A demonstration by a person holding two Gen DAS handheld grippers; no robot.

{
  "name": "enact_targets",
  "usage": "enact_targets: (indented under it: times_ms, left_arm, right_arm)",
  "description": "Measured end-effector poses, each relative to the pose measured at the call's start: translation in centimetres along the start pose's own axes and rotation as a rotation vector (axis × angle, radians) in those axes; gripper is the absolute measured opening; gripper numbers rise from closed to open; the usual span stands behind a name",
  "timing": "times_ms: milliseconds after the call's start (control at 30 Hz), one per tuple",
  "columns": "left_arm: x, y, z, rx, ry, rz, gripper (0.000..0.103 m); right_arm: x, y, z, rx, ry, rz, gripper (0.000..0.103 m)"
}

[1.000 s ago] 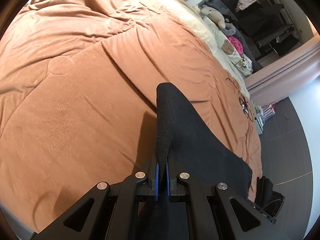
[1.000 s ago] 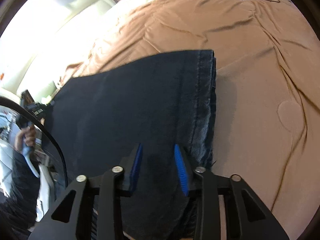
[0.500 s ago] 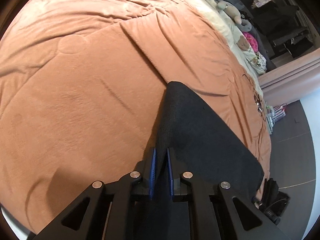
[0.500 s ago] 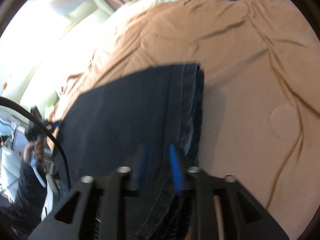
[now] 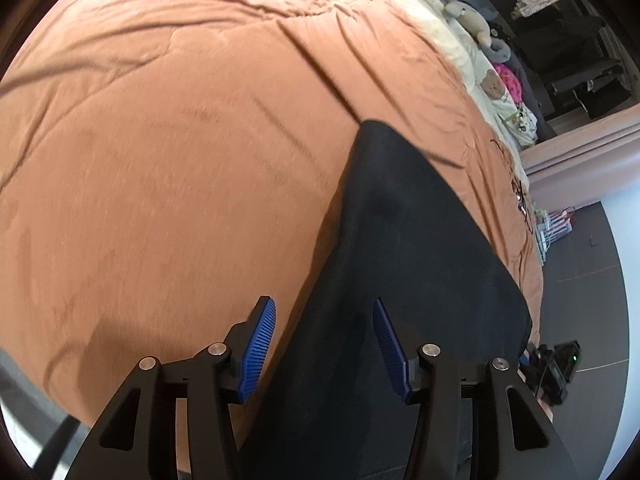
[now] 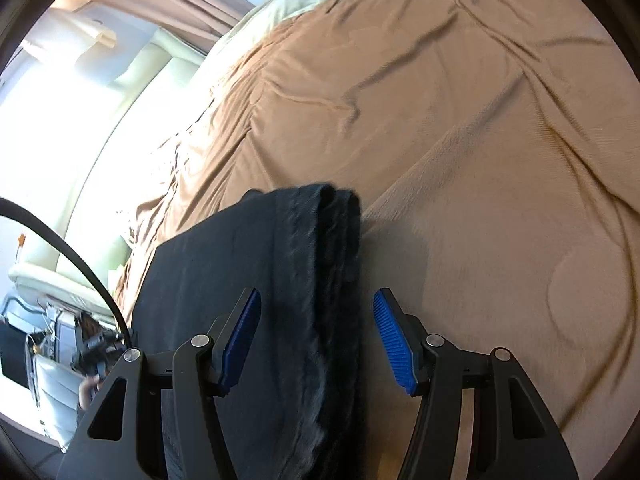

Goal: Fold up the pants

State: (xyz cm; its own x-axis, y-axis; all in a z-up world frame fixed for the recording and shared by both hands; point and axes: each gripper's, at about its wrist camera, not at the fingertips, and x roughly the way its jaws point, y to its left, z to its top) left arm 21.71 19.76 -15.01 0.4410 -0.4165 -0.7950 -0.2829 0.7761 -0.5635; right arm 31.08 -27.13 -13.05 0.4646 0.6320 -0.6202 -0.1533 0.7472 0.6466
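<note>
The dark pants (image 5: 404, 264) lie folded on the brown bedspread (image 5: 168, 152) near the bed's front edge. In the left wrist view my left gripper (image 5: 324, 346) is open, its blue pads on either side of the cloth's left edge. In the right wrist view the pants (image 6: 256, 280) show a thick layered edge. My right gripper (image 6: 316, 344) is open, its pads straddling that edge. Neither gripper holds the cloth.
Stuffed toys (image 5: 472, 20) and pillows lie at the head of the bed. A black cable (image 5: 520, 200) lies on the bedspread (image 6: 460, 120) at the far side. Dark floor (image 5: 592, 264) lies beyond the bed. A curved black cable (image 6: 72, 256) crosses the right wrist view.
Both grippers have opened and let go of the pants. The cloth has dropped from a raised fold to lie flat on the bed.
</note>
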Motion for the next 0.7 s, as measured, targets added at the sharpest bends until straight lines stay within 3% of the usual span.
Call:
enact_targets:
  times_ms: [133, 333, 500, 567, 700]
  left_arm:
    - [-0.1, 0.8, -1.1, -0.027, 0.008, 0.01, 0.054]
    - [-0.4, 0.9, -1.9, -0.041, 0.006, 0.02, 0.054]
    - [-0.4, 0.6, -2.3, -0.039, 0.008, 0.038, 0.054]
    - [-0.3, 0.5, -2.3, -0.044, 0.007, 0.041, 0.054]
    - [0.1, 0.1, -2.3, -0.041, 0.007, 0.052, 0.055]
  right_arm:
    - [1.3, -0.8, 1.4, 0.015, 0.005, 0.055, 0.057]
    - [0.0, 0.1, 2.4, -0.046, -0.05, 0.122, 0.053]
    - [-0.9, 0.4, 2.3, -0.088, -0.083, 0.174, 0.038]
    - [-0.6, 0.3, 2.2, -0.102, -0.078, 0.152, 0.033]
    - [1.2, 0.0, 2.2, -0.108, -0.025, 0.073, 0.033]
